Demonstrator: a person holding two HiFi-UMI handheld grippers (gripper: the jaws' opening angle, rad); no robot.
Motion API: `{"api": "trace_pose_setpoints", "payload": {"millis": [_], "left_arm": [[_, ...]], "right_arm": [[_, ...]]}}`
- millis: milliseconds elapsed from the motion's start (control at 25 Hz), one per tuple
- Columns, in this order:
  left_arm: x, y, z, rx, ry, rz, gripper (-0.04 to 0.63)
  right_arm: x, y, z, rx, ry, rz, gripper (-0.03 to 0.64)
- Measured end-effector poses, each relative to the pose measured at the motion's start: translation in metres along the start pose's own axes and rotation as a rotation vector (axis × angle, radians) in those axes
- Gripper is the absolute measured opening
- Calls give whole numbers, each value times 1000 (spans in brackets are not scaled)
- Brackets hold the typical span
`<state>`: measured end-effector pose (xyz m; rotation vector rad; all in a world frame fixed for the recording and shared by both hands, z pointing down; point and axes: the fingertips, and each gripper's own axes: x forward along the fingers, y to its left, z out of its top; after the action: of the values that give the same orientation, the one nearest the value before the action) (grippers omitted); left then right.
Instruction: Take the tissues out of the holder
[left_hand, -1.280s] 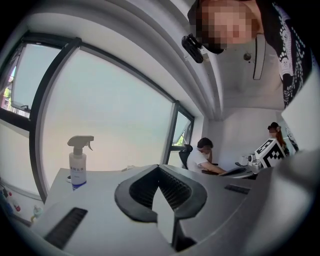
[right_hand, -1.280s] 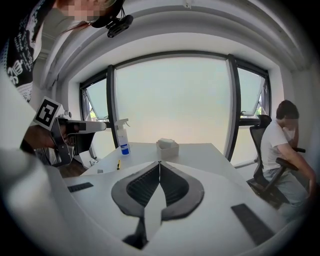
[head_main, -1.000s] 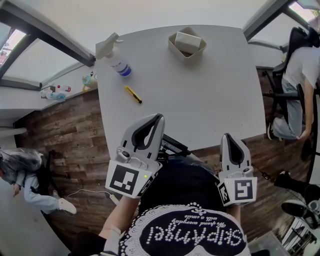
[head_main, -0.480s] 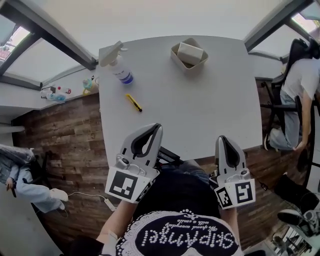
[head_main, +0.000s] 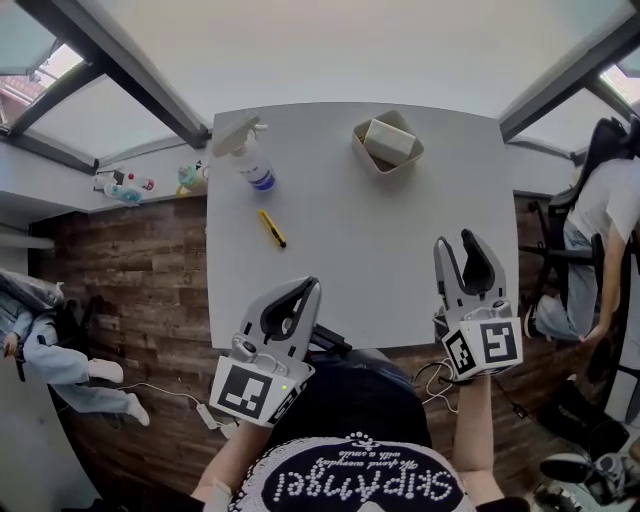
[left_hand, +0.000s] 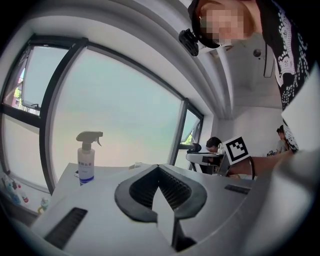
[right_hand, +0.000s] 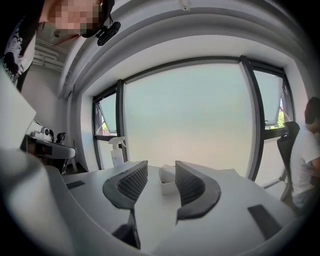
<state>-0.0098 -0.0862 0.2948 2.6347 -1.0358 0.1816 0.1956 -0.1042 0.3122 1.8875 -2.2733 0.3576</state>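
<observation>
A beige holder with a pale tissue pack lying in it stands at the far right of the white table. My right gripper reaches over the table's near right edge, well short of the holder. Its jaws have just been opening and stand open with nothing between them. In the right gripper view the holder shows far off, framed by the right gripper. My left gripper hovers at the near edge, shut and empty. The left gripper view shows the left gripper with its jaws meeting.
A spray bottle stands at the far left of the table and a yellow utility knife lies nearer. A person sits on a chair to the right. Small bottles line the window sill at left.
My right gripper has moved forward over the table's near edge and its jaws have parted. The left gripper has stayed in place.
</observation>
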Motion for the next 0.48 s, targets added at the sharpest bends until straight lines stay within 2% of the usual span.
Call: {"api": "trace_pose_setpoints", "payload": {"millis": [120, 240, 480], "left_arm": [[-2, 3, -2, -9, 11, 25, 2], [-3, 5, -4, -15, 20, 46, 2], [-3, 13, -6, -33, 25, 93, 2]], "right_arm": [[26, -8, 2, -38, 15, 31, 170], [50, -17, 1, -49, 35, 44, 217], [89, -28, -2, -75, 69, 83, 252]]}}
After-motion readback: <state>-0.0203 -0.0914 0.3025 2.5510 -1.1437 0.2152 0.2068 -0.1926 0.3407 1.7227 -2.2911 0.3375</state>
